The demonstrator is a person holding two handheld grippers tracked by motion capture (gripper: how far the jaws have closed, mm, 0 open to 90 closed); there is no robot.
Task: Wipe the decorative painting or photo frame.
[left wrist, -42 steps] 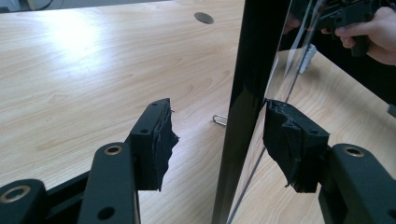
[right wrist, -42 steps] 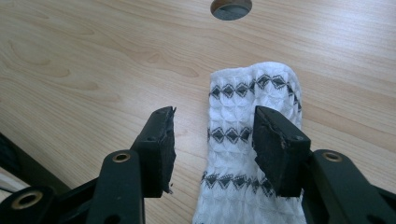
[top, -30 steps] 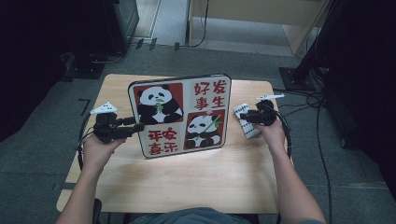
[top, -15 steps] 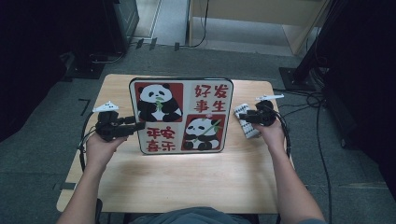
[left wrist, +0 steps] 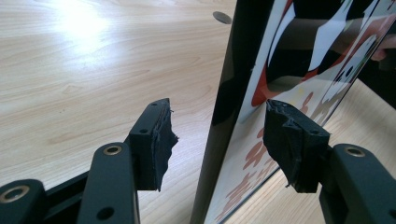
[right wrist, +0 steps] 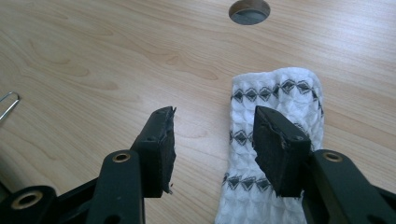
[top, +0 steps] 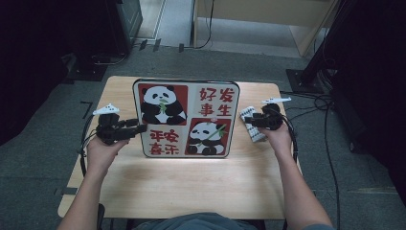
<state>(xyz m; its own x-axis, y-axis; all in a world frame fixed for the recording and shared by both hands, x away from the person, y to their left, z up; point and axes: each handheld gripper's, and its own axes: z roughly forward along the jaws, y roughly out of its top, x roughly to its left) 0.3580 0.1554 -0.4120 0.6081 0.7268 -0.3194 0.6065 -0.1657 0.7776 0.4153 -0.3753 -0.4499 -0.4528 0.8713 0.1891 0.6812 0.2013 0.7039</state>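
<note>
— Where was the glossy, black-edged panda picture board [top: 186, 119]?

— It stood upright near the middle of the pale wooden desk [top: 182, 187]. We had its left edge between the wide jaws of our left claw [left wrist: 219, 140], and the pads seemed not to press, though the angle left that unsure.

— How would it handle?

— We judged it stiff, light and slippery, so we'd pinch the rim. Our right claw [right wrist: 212, 140] gaped over the soft white patterned cloth [right wrist: 273, 140].
</note>
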